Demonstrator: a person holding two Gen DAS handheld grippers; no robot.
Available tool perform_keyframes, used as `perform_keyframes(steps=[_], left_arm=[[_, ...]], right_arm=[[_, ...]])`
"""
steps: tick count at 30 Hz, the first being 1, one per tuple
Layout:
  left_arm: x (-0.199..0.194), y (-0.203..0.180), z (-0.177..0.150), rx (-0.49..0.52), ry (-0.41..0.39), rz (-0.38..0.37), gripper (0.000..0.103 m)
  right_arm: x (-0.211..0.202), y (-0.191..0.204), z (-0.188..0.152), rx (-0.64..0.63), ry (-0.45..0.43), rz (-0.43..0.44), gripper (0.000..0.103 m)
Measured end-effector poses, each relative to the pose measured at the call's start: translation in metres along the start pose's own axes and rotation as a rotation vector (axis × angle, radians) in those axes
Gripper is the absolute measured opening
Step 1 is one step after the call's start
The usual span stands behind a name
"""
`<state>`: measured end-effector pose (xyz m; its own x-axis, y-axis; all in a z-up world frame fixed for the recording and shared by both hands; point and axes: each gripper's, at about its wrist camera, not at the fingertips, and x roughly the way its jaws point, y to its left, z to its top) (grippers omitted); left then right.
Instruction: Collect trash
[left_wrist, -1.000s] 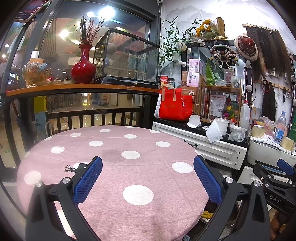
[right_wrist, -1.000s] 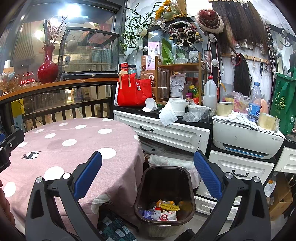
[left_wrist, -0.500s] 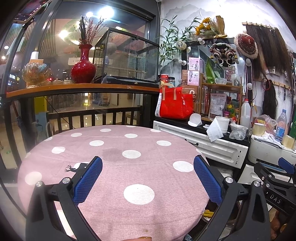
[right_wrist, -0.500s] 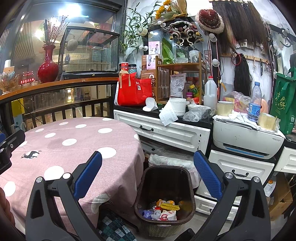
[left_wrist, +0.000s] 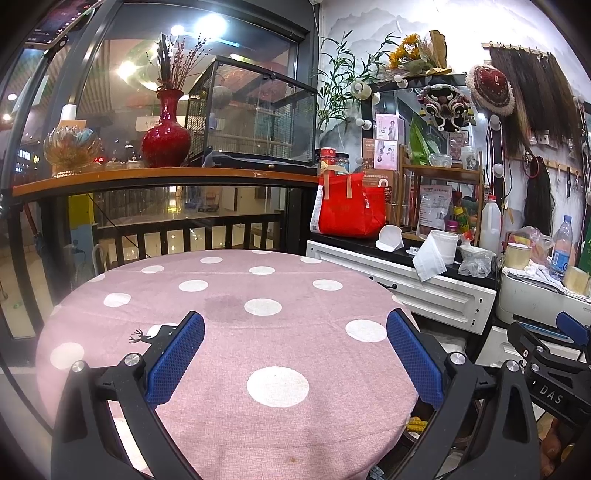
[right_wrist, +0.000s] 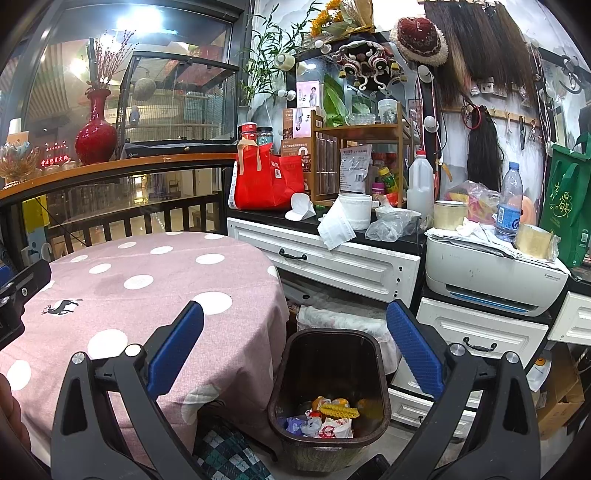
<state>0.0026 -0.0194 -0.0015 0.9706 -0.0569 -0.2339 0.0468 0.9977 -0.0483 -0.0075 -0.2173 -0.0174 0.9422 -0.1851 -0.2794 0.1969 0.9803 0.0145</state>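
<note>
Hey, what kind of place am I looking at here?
Probably a small shop corner facing a mall walkway: a wig hanging on the wall, a cluttered counter with a printer, and a polka-dot table.

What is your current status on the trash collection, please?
Left gripper open, empty, over the pink table. Right gripper open, empty, above the trash bin. Wrappers in bin. Nothing in the way.
</note>
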Motion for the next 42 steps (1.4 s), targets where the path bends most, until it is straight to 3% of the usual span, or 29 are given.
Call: perform_keyframes(steps=[42], left_arm=[[0.009,0.009,-0.002,-0.008,0.038,-0.005,0.097]], right_arm=[[0.003,0.000,-0.007,0.008,0.020,0.004,0.098]])
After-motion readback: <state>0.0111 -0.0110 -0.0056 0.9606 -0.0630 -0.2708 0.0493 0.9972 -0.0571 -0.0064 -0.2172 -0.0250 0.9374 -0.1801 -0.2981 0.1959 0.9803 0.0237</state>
